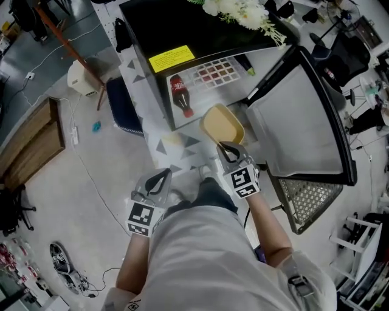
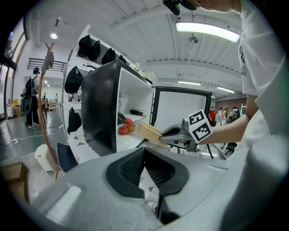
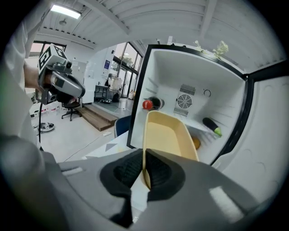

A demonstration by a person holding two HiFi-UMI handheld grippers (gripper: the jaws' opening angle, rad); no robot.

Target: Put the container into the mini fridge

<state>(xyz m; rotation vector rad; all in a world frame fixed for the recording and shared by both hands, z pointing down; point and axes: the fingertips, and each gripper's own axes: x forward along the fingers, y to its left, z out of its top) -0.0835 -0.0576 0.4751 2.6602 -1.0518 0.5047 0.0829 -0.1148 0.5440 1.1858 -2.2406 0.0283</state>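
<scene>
1. Right gripper view shows the right gripper (image 3: 144, 170) with its jaws clamped on the near wall of the container (image 3: 168, 135), a shallow yellow tub held out level in front of the person.
2. The left gripper (image 2: 145, 163) has its jaws together with nothing between them. In the head view it hangs lower and to the left of the right one, apart from the container.
3. The container's far end reaches the open front of the mini fridge (image 3: 194, 67).
4. Inside the fridge, a bottle with a red cap (image 3: 149, 104) lies at the back left and a dark long vegetable (image 3: 211, 126) rests on the right. Something orange (image 3: 195, 143) shows just behind the container.
5. The fridge door (image 1: 298, 121) stands swung wide to the right.
6. White flowers (image 1: 240, 11) lie on the fridge's black top.
</scene>
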